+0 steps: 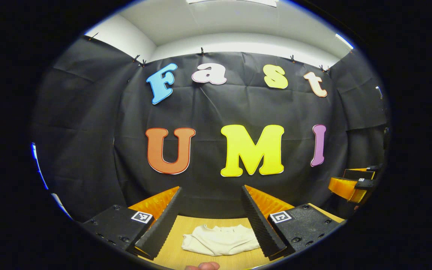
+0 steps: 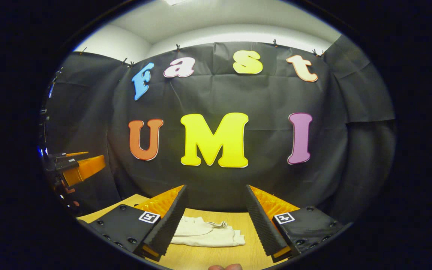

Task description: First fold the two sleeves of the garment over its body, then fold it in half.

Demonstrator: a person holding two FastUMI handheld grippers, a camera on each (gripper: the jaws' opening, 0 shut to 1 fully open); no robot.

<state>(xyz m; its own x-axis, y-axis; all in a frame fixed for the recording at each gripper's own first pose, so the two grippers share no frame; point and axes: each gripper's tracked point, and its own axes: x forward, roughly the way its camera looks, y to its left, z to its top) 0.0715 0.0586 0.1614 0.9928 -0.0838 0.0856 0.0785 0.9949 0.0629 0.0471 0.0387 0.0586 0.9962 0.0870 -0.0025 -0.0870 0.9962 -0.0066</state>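
The black cloth wall (image 1: pixel 216 112) of the booth stands ahead of me in both views, with a pale ceiling (image 1: pixel 219 22) above it. Below it runs the wooden counter (image 1: pixel 171 255), which I see between my fingers in the left gripper view and again in the right gripper view (image 2: pixel 246 251).

On the counter lies the cream garment (image 1: pixel 219 240), bunched into a compact, rumpled heap with its folds uneven. In the left gripper view it sits low and central, framed by my fingers but below them and untouched. In the right gripper view the garment (image 2: pixel 208 234) lies toward the left finger, partly hidden behind it.

My left hand-held gripper (image 1: pixel 216 219) is raised above the counter with its fingers spread wide and nothing between them. My right hand-held gripper (image 2: pixel 216 221) is likewise wide open and holds nothing. Each shows at the edge of the other's view: the right one (image 1: pixel 354 185) far to the right, the left one (image 2: pixel 73 167) far to the left, well apart.

A fingertip (image 1: pixel 203 266) of my hand peeks in at the bottom edge of the left gripper view, and fingertips (image 2: pixel 225 267) likewise in the right gripper view.
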